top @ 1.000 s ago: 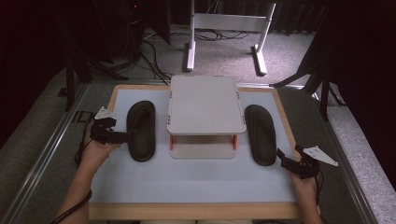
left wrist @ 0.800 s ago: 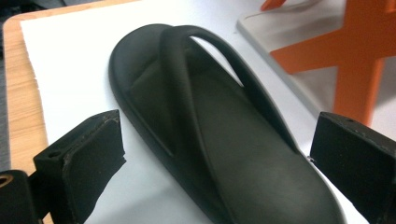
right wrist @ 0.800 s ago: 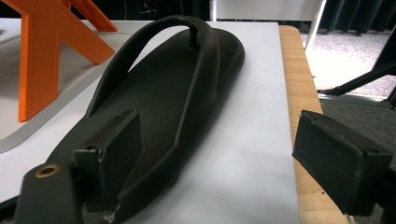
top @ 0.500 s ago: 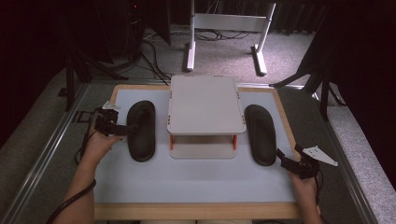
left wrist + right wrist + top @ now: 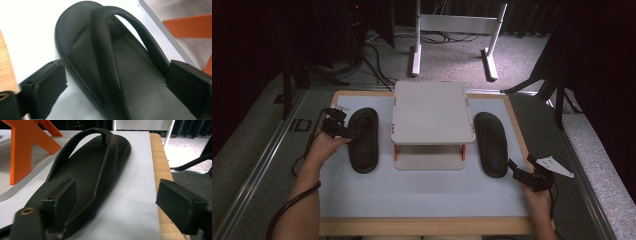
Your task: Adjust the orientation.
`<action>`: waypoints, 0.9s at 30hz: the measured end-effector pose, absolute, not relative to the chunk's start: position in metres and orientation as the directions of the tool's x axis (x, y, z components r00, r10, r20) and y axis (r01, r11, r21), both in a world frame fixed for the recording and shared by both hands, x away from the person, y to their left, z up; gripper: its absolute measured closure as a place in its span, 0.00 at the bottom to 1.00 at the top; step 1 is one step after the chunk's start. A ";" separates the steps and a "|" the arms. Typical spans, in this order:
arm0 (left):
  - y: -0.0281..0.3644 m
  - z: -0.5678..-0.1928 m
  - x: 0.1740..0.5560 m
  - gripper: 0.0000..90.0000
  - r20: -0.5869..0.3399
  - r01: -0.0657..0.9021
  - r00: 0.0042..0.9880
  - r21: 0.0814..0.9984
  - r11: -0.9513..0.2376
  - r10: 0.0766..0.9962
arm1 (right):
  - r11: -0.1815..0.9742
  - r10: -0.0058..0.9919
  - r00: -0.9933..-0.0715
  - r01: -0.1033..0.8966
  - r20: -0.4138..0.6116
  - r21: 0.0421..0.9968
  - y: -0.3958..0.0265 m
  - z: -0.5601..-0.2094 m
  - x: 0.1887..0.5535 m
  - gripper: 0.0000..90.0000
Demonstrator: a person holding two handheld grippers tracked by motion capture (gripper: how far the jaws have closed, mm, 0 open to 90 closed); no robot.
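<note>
We see one flip-flop [image 5: 363, 139] between the left gripper's [image 5: 343, 131] spread jaws — the raised stand [image 5: 432, 114] beyond it; the other flip-flop [image 5: 491, 143] lies just ahead-left of the right gripper [image 5: 523, 173].

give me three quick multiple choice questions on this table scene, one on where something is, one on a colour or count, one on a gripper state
1. Where does the two-level stand sit?
A. between the two sandals
B. left of both sandals
C. off the table

2. What colour are the stand's supports?
A. blue
B. orange
C. green

3. How is the left gripper set at the left sandal?
A. shut with nothing in it
B. open, fingers on either side of the sandal
C. lying on the stand's top

Answers:
1. A: in the high view the left sandal lies on one side of the stand and the right sandal on the other.
2. B: both gripper views show orange braces under the pale shelf.
3. B: the left gripper view shows its fingers spread wide, the sandal's width between them.
</note>
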State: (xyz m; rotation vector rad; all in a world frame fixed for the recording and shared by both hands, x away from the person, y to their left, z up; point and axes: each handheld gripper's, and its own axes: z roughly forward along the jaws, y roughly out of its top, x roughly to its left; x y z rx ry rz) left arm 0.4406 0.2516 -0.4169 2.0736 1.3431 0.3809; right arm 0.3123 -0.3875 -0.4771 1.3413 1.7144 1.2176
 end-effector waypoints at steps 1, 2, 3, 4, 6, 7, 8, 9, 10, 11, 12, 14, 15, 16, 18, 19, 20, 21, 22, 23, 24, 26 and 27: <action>0.250 -0.418 0.442 0.06 -0.094 0.714 0.435 0.642 -0.280 0.895 | 0.053 0.960 -0.276 0.370 0.055 0.928 -0.387 -0.477 0.312 0.19; 0.250 -0.420 0.444 0.06 -0.104 0.718 0.437 0.639 -0.276 0.894 | 0.054 0.960 -0.276 0.370 0.054 0.928 -0.387 -0.477 0.312 0.19; 0.249 -0.421 0.446 0.06 -0.100 0.721 0.429 0.636 -0.273 0.898 | 0.054 0.960 -0.276 0.369 0.054 0.928 -0.387 -0.477 0.312 0.19; 0.248 -0.422 0.448 0.06 -0.101 0.724 0.427 0.633 -0.273 0.899 | 0.054 0.960 -0.276 0.369 0.054 0.928 -0.387 -0.477 0.312 0.19; 0.247 -0.423 0.450 0.11 -0.099 0.724 0.422 0.634 -0.270 0.901 | 0.052 0.959 -0.277 0.369 0.057 0.928 -0.387 -0.477 0.312 0.19; 0.247 -0.423 0.452 0.15 -0.111 0.728 0.421 0.633 -0.262 0.900 | 0.052 0.959 -0.277 0.369 0.056 0.928 -0.387 -0.477 0.312 0.19; 0.246 -0.423 0.453 0.16 -0.114 0.729 0.425 0.632 -0.265 0.898 | 0.053 0.959 -0.277 0.369 0.055 0.928 -0.387 -0.477 0.312 0.19; 0.246 -0.424 0.455 0.16 -0.117 0.734 0.419 0.627 -0.261 0.900 | 0.053 0.960 -0.276 0.370 0.055 0.928 -0.387 -0.477 0.312 0.19; 0.247 -0.425 0.457 0.19 -0.130 0.741 0.415 0.623 -0.251 0.901 | 0.054 0.960 -0.276 0.369 0.054 0.928 -0.387 -0.477 0.312 0.19; 0.247 -0.425 0.458 0.22 -0.131 0.745 0.408 0.619 -0.247 0.903 | 0.055 0.960 -0.276 0.369 0.053 0.928 -0.387 -0.477 0.312 0.19; 0.247 -0.426 0.460 0.24 -0.130 0.753 0.397 0.612 -0.242 0.908 | 0.056 0.960 -0.276 0.369 0.053 0.928 -0.387 -0.477 0.312 0.19; 0.248 -0.427 0.463 0.32 -0.138 0.764 0.395 0.598 -0.241 0.908 | 0.057 0.960 -0.276 0.370 0.051 0.927 -0.387 -0.477 0.312 0.19; 0.248 -0.427 0.465 0.36 -0.149 0.771 0.394 0.590 -0.238 0.907 | 0.057 0.960 -0.275 0.371 0.051 0.927 -0.387 -0.477 0.312 0.19; 0.248 -0.427 0.466 0.40 -0.161 0.779 0.392 0.582 -0.234 0.906 | 0.057 0.960 -0.276 0.371 0.051 0.927 -0.387 -0.477 0.313 0.19; 0.247 -0.427 0.469 0.47 -0.139 0.789 0.387 0.561 -0.250 0.912 | 0.059 0.960 -0.275 0.372 0.049 0.926 -0.387 -0.477 0.313 0.19; 0.247 -0.427 0.470 0.52 -0.137 0.794 0.398 0.547 -0.266 0.907 | 0.060 0.960 -0.275 0.373 0.049 0.926 -0.387 -0.477 0.313 0.19; 0.244 -0.427 0.472 0.54 -0.116 0.799 0.405 0.527 -0.289 0.907 | 0.062 0.960 -0.275 0.373 0.046 0.926 -0.387 -0.477 0.313 0.19; 0.242 -0.428 0.473 0.55 -0.111 0.806 0.413 0.507 -0.305 0.904 | 0.063 0.960 -0.275 0.374 0.046 0.925 -0.386 -0.477 0.313 0.19; 0.240 -0.428 0.474 0.55 -0.116 0.816 0.419 0.484 -0.317 0.901 | 0.064 0.960 -0.276 0.374 0.045 0.925 -0.386 -0.477 0.313 0.19; 0.238 -0.429 0.475 0.55 -0.103 0.820 0.420 0.469 -0.328 0.902 | 0.065 0.960 -0.275 0.375 0.045 0.925 -0.386 -0.477 0.313 0.19; 0.237 -0.430 0.476 0.56 -0.102 0.828 0.421 0.451 -0.335 0.901 | 0.065 0.960 -0.276 0.374 0.044 0.925 -0.386 -0.477 0.313 0.19; 0.235 -0.430 0.479 0.59 -0.087 0.841 0.412 0.420 -0.342 0.907 | 0.065 0.960 -0.276 0.374 0.044 0.925 -0.386 -0.477 0.313 0.19; 0.234 -0.430 0.480 0.62 -0.095 0.848 0.413 0.402 -0.344 0.906 | 0.066 0.960 -0.276 0.374 0.044 0.925 -0.386 -0.477 0.313 0.19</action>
